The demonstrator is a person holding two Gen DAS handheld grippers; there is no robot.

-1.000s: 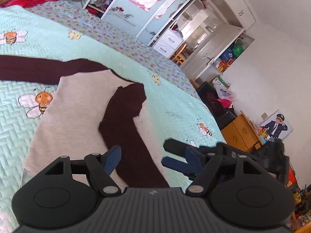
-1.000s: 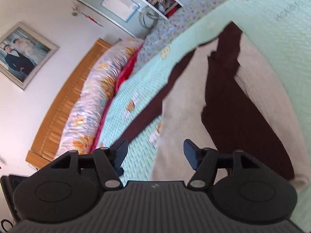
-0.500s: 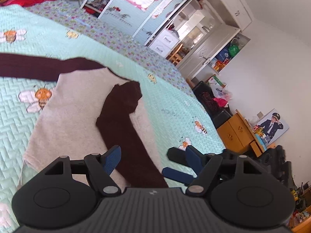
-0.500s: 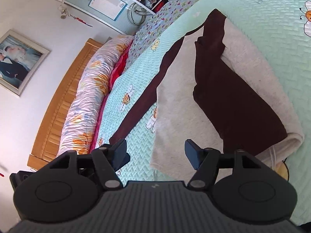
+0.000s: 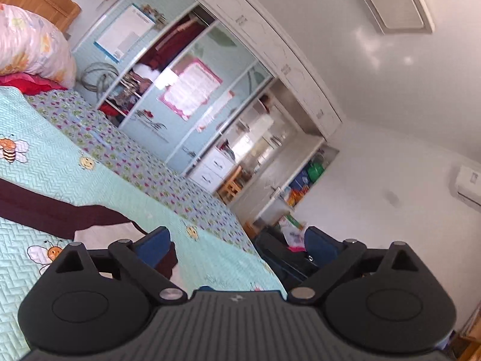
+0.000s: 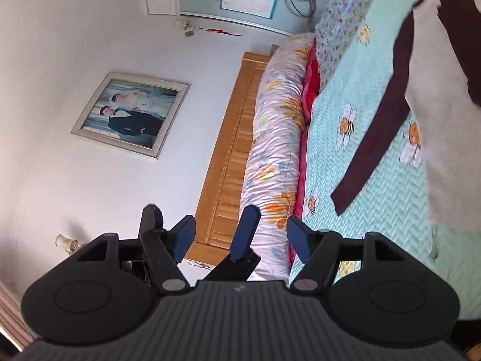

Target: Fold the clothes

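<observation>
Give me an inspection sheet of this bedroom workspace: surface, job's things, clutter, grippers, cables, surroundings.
Surface: bed with a mint quilted bedspread printed with bees.
Job's things: grey garment with dark maroon sleeves lies flat on the bedspread; one sleeve stretched out, the other folded across the body.
Clutter: floral bolster along the wooden headboard.
Grippers: left hand-held gripper jaws opening, nothing between them; right hand-held gripper jaws opening, empty, well off the garment.
Cables: coiled hose or cable beyond the bed.
Surroundings: wardrobe, framed photo, air conditioner.
</observation>
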